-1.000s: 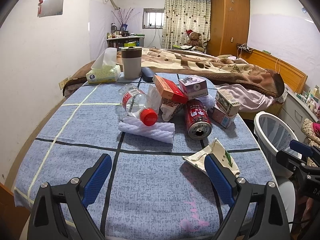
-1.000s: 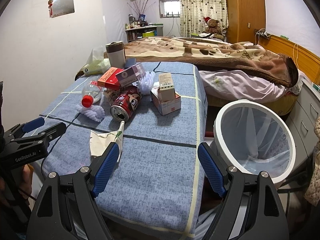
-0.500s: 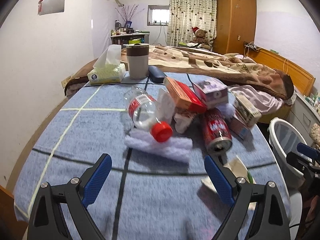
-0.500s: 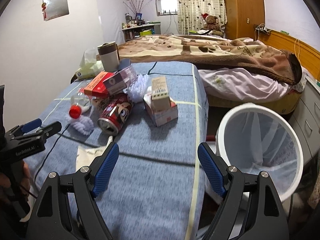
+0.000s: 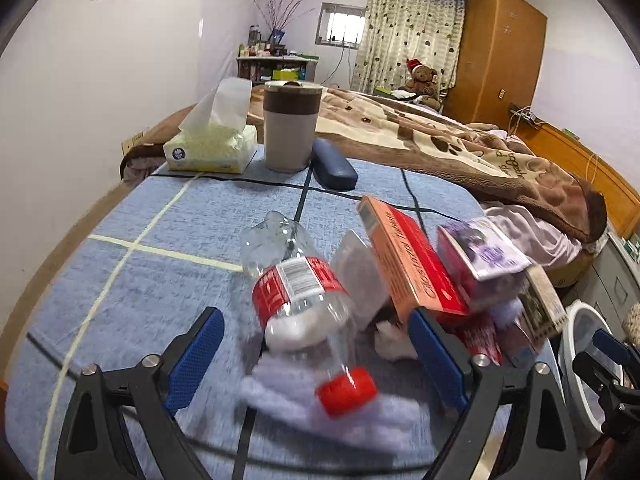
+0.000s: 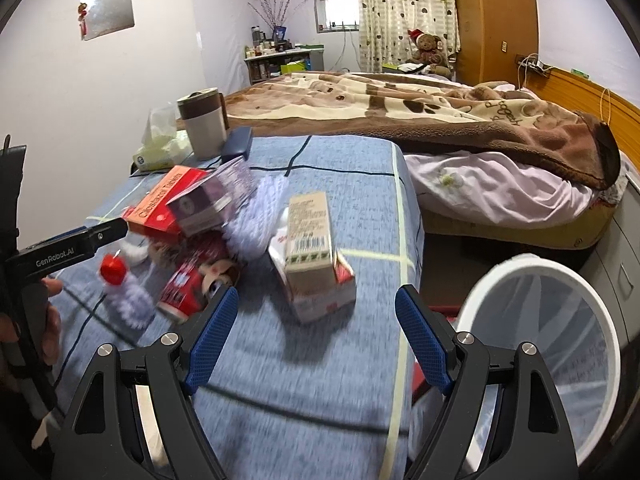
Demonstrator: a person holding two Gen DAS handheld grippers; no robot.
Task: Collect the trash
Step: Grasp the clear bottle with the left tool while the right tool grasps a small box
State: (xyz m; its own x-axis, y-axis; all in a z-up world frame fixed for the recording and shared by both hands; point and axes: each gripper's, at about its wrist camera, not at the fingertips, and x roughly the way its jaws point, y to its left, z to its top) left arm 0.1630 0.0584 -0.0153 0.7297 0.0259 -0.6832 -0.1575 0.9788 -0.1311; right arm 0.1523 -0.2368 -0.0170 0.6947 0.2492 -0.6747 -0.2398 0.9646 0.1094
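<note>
Trash lies piled on the blue cloth-covered table (image 5: 132,280). A clear plastic bottle (image 5: 304,304) with a red cap lies on a white wad, right between the fingers of my open left gripper (image 5: 316,360). Beside it are an orange box (image 5: 404,256), a purple box (image 5: 480,256) and a red can (image 6: 188,284). My open right gripper (image 6: 316,340) is just short of a beige carton (image 6: 310,236) stacked on a white-and-red box (image 6: 324,296). A white bin (image 6: 560,344) with a liner stands right of the table.
A tissue box (image 5: 212,148), a brown-banded mug (image 5: 291,126) and a dark blue case (image 5: 333,163) sit at the table's far end. A bed with a brown blanket (image 6: 400,108) lies behind. Grey drawers (image 5: 620,276) stand at the right.
Both grippers have moved forward over the table toward the trash pile. The bottle now lies between the left fingers, and the cartons are closer to the right gripper.
</note>
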